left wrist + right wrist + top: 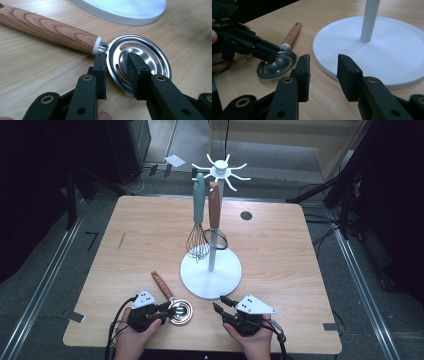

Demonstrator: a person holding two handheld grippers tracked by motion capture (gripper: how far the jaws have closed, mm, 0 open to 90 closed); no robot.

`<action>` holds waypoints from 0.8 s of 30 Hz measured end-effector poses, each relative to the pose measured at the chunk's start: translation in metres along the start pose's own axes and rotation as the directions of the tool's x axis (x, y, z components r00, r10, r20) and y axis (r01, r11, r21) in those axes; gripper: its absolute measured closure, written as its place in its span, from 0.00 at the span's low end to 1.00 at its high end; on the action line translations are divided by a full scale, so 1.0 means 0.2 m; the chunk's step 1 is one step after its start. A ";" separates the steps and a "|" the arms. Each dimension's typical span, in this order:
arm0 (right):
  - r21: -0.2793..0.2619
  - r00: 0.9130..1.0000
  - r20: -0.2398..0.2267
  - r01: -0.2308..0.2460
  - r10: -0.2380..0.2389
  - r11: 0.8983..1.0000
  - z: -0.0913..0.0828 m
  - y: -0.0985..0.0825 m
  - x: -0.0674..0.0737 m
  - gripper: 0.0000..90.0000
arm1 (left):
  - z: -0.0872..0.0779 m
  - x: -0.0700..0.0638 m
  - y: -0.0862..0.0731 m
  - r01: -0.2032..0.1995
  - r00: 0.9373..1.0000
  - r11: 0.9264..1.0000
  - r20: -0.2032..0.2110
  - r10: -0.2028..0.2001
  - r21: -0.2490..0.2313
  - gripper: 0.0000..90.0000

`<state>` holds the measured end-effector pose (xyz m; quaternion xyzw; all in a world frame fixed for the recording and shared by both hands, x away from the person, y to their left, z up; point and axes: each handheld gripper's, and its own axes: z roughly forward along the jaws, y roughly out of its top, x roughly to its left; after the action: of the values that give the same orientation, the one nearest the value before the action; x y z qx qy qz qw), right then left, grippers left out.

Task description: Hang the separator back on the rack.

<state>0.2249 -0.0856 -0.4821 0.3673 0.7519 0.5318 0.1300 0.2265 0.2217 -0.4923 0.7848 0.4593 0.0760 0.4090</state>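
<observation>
Listing what lies before me on the wooden table (280,245): one strainer spoon (179,311) with a round slotted steel bowl and a wood-grain handle (47,27), lying flat near the front edge, handle angled away to the left. My left gripper (116,72) is clamped on the bowl's rim, one jaw outside the rim by the neck, the other set inside the bowl; in the right gripper view the same jaws (265,53) reach over the bowl (277,66). My right gripper (323,75) stands with its jaws parted and nothing between them, just in front of the white round base (387,57) of the rack, apart from the spoon. One white rack (211,270), upright behind both hands, pole rising to a ring of hooks (220,170). Hanging from it: one whisk with a teal handle (199,215), and one brown-handled tool (215,212) with a ring-shaped head, possibly a second strainer, too small to tell. One dark round spot (246,215) on the tabletop beyond the rack.
</observation>
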 end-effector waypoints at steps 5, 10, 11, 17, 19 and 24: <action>0.019 0.999 -0.041 0.033 -0.032 0.999 0.04 -0.01 0.06 0.84 | 0.03 -0.07 0.00 0.005 1.000 1.000 0.000 -0.005 0.008 0.74; 0.066 0.996 -0.077 0.046 -0.041 0.997 0.08 -0.02 0.11 0.93 | 0.07 -0.12 0.00 0.009 0.998 1.000 0.068 -0.010 0.006 0.69; 0.072 0.996 -0.084 0.046 -0.040 0.996 0.09 -0.02 0.11 0.93 | 0.07 -0.13 0.00 0.008 0.997 1.000 0.081 -0.008 0.007 0.68; 0.121 0.996 -0.073 0.058 -0.049 0.991 0.12 -0.03 0.10 0.93 | 0.09 -0.16 0.00 0.003 0.989 1.000 0.150 -0.006 0.016 0.63; 0.137 0.996 -0.071 0.055 -0.045 0.989 0.12 -0.04 0.10 0.93 | 0.10 -0.16 0.00 -0.009 0.987 1.000 0.158 0.007 0.013 0.62; 0.163 0.995 -0.085 0.064 -0.051 0.985 0.14 -0.05 0.10 0.96 | 0.07 -0.15 0.00 -0.036 0.986 0.999 0.166 0.035 0.001 0.66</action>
<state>0.2231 -0.0536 -0.4974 0.3332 0.8084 0.4779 0.0839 0.2171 0.1889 -0.4935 0.7973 0.4098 0.0169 0.4428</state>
